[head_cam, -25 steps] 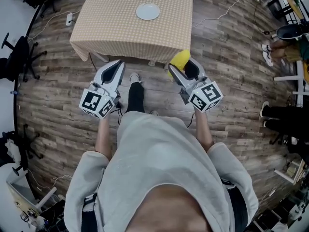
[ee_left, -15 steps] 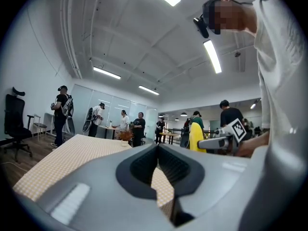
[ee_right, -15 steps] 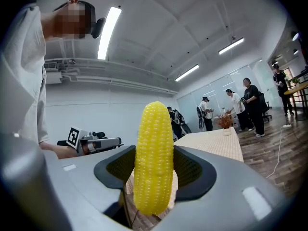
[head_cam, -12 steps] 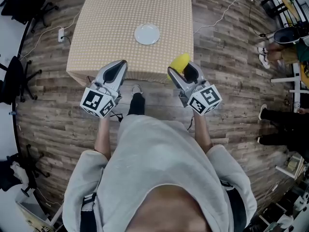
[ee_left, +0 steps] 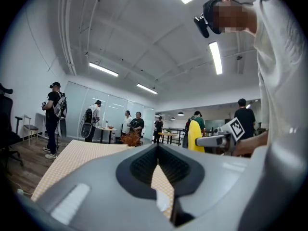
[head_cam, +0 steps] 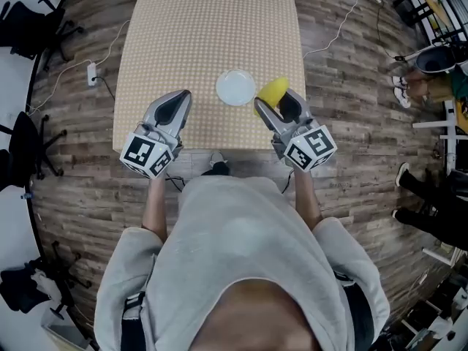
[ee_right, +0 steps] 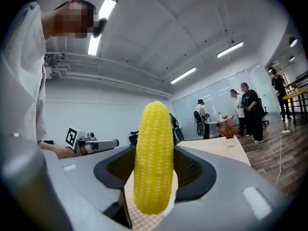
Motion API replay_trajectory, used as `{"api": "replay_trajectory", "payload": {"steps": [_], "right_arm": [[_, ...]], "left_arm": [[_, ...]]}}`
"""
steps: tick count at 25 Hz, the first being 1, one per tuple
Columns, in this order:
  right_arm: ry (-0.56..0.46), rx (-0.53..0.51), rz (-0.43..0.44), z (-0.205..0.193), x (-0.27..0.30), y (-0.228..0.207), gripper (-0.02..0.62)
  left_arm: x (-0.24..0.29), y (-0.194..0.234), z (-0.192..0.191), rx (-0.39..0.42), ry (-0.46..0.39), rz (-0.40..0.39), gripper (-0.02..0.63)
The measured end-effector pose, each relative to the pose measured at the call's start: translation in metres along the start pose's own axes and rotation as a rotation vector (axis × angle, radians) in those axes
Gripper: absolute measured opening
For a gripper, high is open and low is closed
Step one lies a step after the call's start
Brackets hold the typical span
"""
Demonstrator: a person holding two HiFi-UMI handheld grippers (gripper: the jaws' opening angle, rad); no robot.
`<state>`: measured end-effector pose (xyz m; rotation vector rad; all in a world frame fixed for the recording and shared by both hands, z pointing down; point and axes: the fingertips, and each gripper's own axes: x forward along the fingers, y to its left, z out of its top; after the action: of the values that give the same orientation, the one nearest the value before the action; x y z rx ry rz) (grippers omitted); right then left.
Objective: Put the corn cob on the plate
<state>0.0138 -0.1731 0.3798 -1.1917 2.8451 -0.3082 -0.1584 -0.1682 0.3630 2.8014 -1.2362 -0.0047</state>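
Clamping the corn cob [ee_right: 153, 165] upright between its jaws, our right gripper [head_cam: 273, 105] arrived beside the plate [head_cam: 235, 87], which a second earlier had lain well ahead of us across the wooden floor [head_cam: 351, 159]. We had walked both tools in level, and the cob's yellow tip now showed just right of the plate, not yet over it. Our left gripper [head_cam: 178, 101] rode empty, jaws together, to the plate's left and a little nearer to us. That left, by our reckoning, a short shift leftward and a lowering before release. The plate sat bare near the front edge of the checked table [head_cam: 183, 35], with nothing between it and the cob. A small dried plant [ee_right: 228, 129] stood far beyond the plate. Office chairs [head_cam: 25, 28], a floor cable [head_cam: 110, 57] and bystanders [head_cam: 431, 72] were well clear of the plate.
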Motion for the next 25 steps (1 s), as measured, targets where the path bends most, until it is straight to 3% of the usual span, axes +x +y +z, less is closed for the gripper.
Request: {"api": "replay_trajectory", "payload": {"steps": [4,9,25], "right_arm": [[-0.005,-0.001,-0.015,0.006,0.025,-0.013,0.245],[0.013,0.001,-0.015,0.002,0.026,-0.028,0.245],[0.127,0.056,0.072,-0.027,0.046,-0.067,0.245]], "left_arm": [[0.018,0.023,0.003,-0.001,0.0,-0.023,0.009],[0.032,0.019,-0.009,-0.019,0.019,-0.025,0.009],[0.055,0.025,-0.045,-0.108,0.095,0.091,0.009]]}}
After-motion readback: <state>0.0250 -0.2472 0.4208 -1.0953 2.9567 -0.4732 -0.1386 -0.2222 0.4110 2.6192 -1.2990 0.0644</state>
